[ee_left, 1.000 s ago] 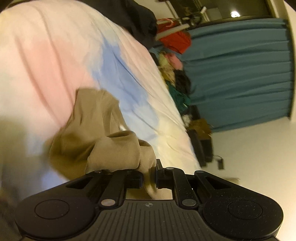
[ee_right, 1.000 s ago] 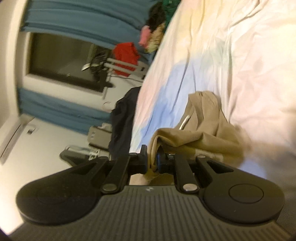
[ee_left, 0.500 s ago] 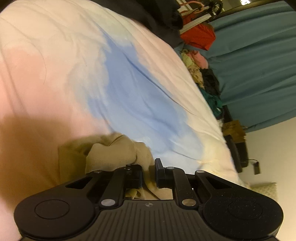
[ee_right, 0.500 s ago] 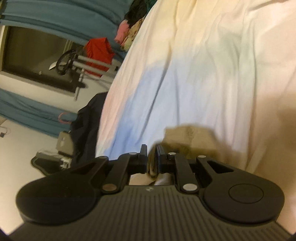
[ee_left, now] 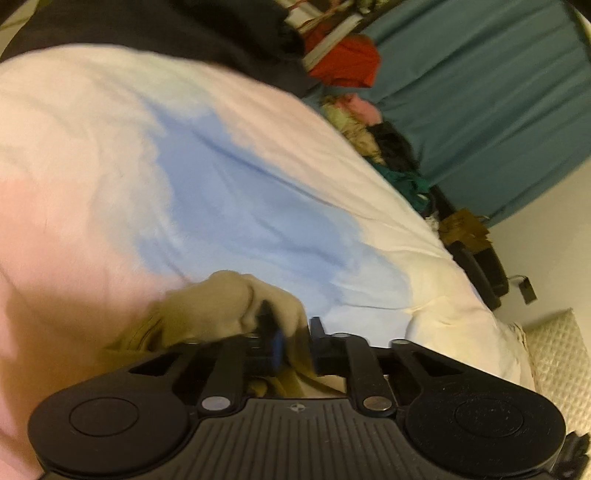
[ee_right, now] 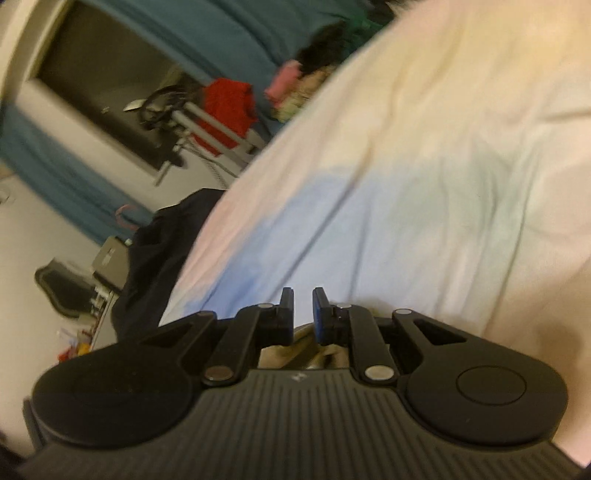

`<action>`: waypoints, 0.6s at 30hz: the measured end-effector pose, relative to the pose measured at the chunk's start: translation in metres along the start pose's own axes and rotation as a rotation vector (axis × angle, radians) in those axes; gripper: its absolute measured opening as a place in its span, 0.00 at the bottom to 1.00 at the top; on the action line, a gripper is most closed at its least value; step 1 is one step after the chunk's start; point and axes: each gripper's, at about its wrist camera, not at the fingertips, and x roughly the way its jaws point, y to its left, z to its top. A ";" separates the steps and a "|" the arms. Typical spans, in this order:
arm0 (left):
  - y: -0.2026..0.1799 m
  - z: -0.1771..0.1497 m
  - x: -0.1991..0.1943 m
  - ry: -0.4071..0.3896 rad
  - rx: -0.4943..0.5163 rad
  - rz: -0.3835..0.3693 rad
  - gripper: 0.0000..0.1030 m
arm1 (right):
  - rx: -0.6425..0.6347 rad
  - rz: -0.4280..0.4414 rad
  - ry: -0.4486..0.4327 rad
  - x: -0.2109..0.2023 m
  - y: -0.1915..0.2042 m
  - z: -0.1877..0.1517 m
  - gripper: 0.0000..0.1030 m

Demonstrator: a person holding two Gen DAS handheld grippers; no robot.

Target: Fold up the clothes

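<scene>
The left fingers (ee_left: 291, 318) are closing tighter on the tan garment (ee_left: 207, 310), which is bunching up just ahead of them on the bed (ee_left: 240, 192). The right fingers (ee_right: 303, 295) are nearly clenched, and tan cloth is showing only at their root, so this grip is looking shallow to me. The cloth may be slipping out there if both hands are pulling apart, and the bunched part may be folding crooked. Ahead of both fingers the bed is lying open; a dark pile (ee_left: 177, 26) is sitting well beyond, at the far edge.
</scene>
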 end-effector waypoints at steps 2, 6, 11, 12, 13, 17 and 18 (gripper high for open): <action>-0.009 0.001 -0.008 -0.028 0.037 -0.060 0.08 | -0.045 0.016 -0.007 -0.010 0.012 -0.004 0.14; -0.016 0.007 -0.005 -0.047 0.112 -0.102 0.13 | -0.125 0.037 -0.012 -0.024 0.028 -0.019 0.14; -0.017 0.002 0.010 -0.015 0.252 0.009 0.56 | -0.195 0.020 0.020 -0.021 0.041 -0.028 0.14; -0.018 0.000 0.006 -0.013 0.267 0.027 0.58 | -0.216 0.017 0.018 -0.022 0.044 -0.029 0.14; -0.019 -0.002 -0.003 -0.015 0.279 0.031 0.64 | -0.237 0.015 0.015 -0.023 0.048 -0.030 0.15; -0.026 -0.010 -0.048 -0.061 0.304 -0.009 0.82 | -0.321 0.023 -0.054 -0.040 0.063 -0.034 0.95; -0.028 -0.013 -0.060 -0.067 0.319 -0.012 0.82 | -0.330 0.037 -0.097 -0.047 0.064 -0.037 1.00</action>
